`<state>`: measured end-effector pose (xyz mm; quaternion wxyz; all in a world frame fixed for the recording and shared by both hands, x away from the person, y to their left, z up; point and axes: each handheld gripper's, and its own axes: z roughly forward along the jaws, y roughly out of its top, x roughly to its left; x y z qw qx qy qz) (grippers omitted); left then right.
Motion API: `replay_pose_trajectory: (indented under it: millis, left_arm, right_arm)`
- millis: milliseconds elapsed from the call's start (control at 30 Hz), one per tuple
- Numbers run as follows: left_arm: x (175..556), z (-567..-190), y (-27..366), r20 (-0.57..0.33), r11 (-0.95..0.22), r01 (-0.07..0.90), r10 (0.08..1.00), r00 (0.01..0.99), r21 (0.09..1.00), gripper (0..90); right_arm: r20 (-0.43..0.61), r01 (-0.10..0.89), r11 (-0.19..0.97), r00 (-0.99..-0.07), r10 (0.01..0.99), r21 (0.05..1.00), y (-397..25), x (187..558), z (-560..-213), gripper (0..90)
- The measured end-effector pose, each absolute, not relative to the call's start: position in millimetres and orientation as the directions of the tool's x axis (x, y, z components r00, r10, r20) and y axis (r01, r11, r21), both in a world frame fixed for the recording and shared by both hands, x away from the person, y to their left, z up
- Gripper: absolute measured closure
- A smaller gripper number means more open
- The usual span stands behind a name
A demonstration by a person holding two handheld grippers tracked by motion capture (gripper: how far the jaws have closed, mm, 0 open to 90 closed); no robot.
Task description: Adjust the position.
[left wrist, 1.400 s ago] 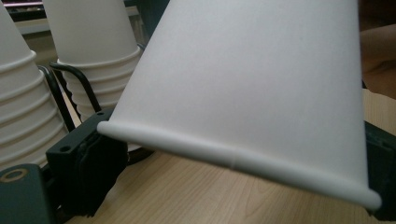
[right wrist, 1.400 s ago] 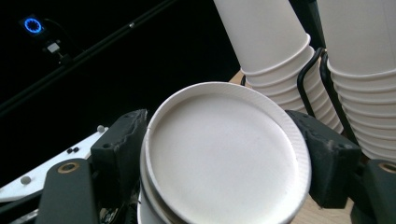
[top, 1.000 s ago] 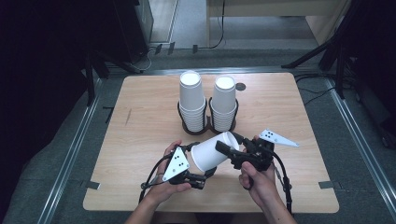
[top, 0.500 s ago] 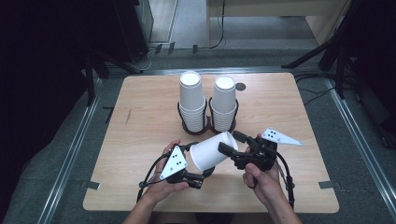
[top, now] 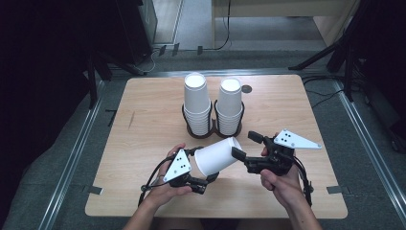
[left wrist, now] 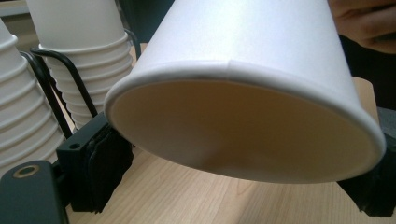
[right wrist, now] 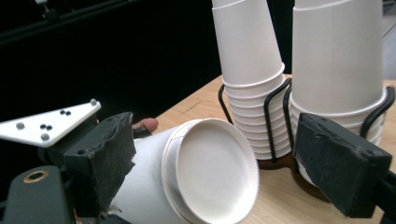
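Cup (top: 218, 155) is on its side, held up off the counter (top: 143, 124), just in front of the wire rack (top: 213, 132), landmark for everything here. Base end points toward the rack and right, open mouth toward the person's left hand.

Left gripper (top: 203, 181): jaws pinch the cup at the rim, one pad on each side of the mouth. In the left gripper view the rim (left wrist: 243, 74) sits between the two black pads and looks slightly flattened into an oval, so I judge there's real squeeze on it. Left is carrying the cup.

Right gripper (top: 244, 143): jaws stand wide, one on each side of the cup's base end. In the right gripper view the base disc (right wrist: 215, 172) sits between the pads; the left pad is at or very near the wall, the right pad well clear. Not clamped.

My read on why: there's a doubled edge around the base in the right gripper view, so this may be two nested cups. Left anchors at the rim, right lines up on the base end to pull one off or take over. Can't confirm the nesting.

Rack holds two upside-down stacks, left stack (top: 197, 103) and right stack (top: 229, 105), both upright at the far middle of the counter, well clear of the held cup.

Risk: thin paper wall, so too much squeeze at the rim creases it.
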<state>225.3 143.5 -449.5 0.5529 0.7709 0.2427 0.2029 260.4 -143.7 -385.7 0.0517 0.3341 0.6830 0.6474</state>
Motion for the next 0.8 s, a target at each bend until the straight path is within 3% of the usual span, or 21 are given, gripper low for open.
replay_pose_trajectory:
  millis: [800]
  left_arm:
    - [241.0,-437.6,157.5,0.058,-0.369,0.171,0.535,0.843,0.914,8.2]
  right_arm:
    - [0.167,0.283,0.160,-0.844,0.510,0.946,-155.5,260.3,-388.5,14.3]
